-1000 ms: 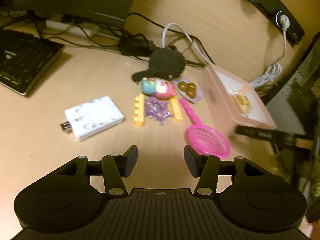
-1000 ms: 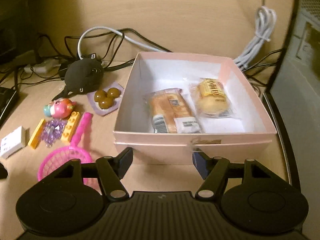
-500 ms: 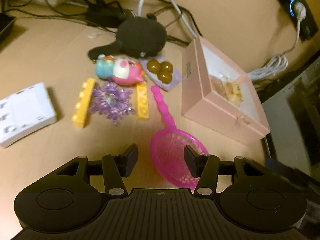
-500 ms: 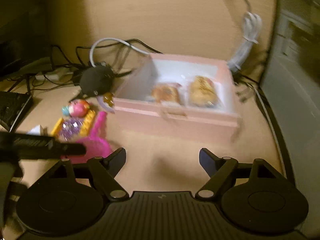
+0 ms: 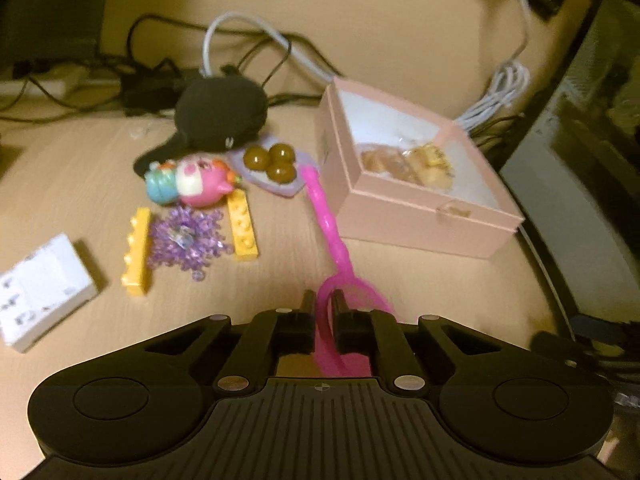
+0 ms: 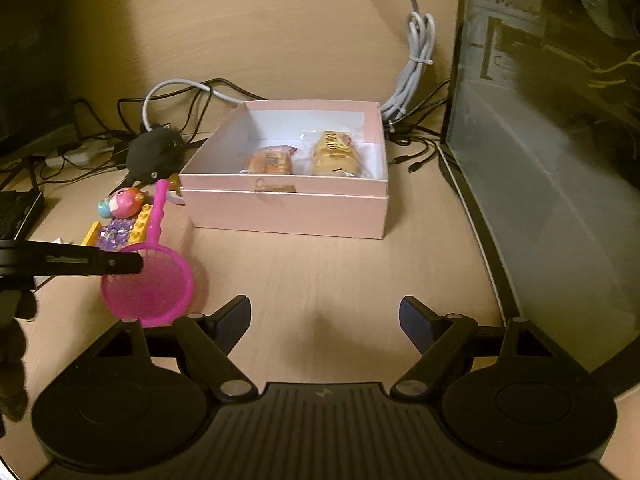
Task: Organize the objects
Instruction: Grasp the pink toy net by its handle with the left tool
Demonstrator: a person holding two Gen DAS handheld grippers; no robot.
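My left gripper (image 5: 322,304) has just closed on the rim of the pink toy net (image 6: 147,286), which lies on the desk just left of the open pink box (image 6: 286,210), handle toward the toys. My right gripper (image 6: 325,322), empty, has just spread wider. Best lift straight, keep the handle off the yellow bricks (image 5: 242,226), then tip it over the box wall.

The left gripper (image 5: 322,304) angles downward, its jaws just closed tight, the two fingers pinching a thin pink rim between the pads. In the right wrist view its dark finger reaches in from the left. The right gripper (image 6: 325,314) also tilts downward, jaws just spread wide, nothing between them.
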